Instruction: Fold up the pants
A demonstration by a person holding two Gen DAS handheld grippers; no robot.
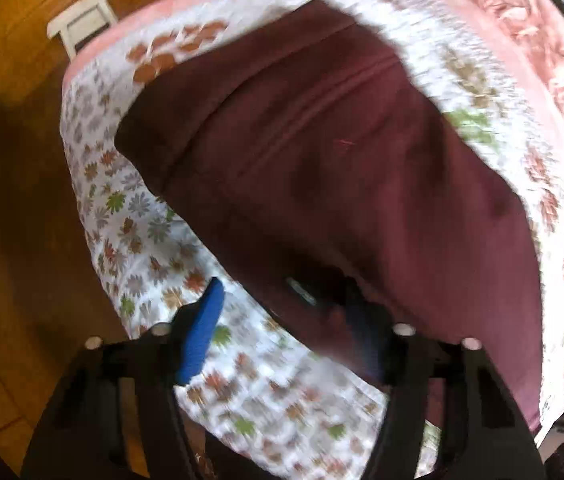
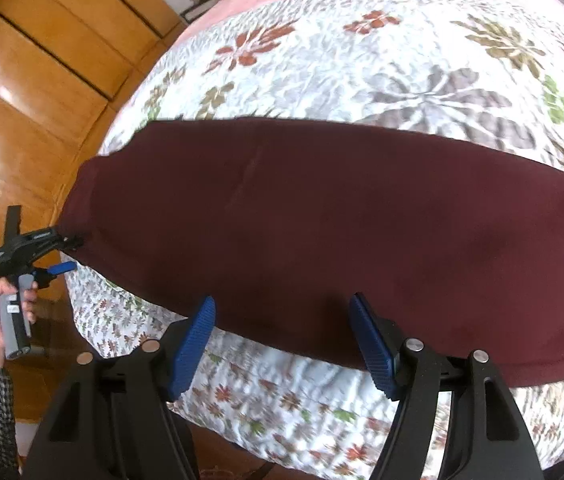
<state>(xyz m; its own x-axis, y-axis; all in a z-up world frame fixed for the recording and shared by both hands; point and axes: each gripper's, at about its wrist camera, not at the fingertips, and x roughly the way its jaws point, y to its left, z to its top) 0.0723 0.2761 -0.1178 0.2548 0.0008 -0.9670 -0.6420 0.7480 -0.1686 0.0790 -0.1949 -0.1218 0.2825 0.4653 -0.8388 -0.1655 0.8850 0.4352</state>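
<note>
Dark maroon pants [image 2: 321,220] lie flat across a bed with a white floral cover [image 2: 361,60]. In the left wrist view the pants [image 1: 321,160] fill the middle, blurred. My left gripper [image 1: 282,320] is open: its left blue pad [image 1: 202,336] is over the cover, and the right finger is hidden under the pants' near edge. It also shows in the right wrist view [image 2: 70,252], at the pants' left end. My right gripper [image 2: 282,340] is open, its blue pads [image 2: 194,344] apart at the pants' near edge, holding nothing.
A pink blanket [image 1: 541,60] lies bunched at the far side of the bed. A wooden wardrobe [image 2: 42,80] stands left of the bed. A small white stool [image 1: 82,24] stands on the wooden floor [image 1: 22,220] past the bed's corner.
</note>
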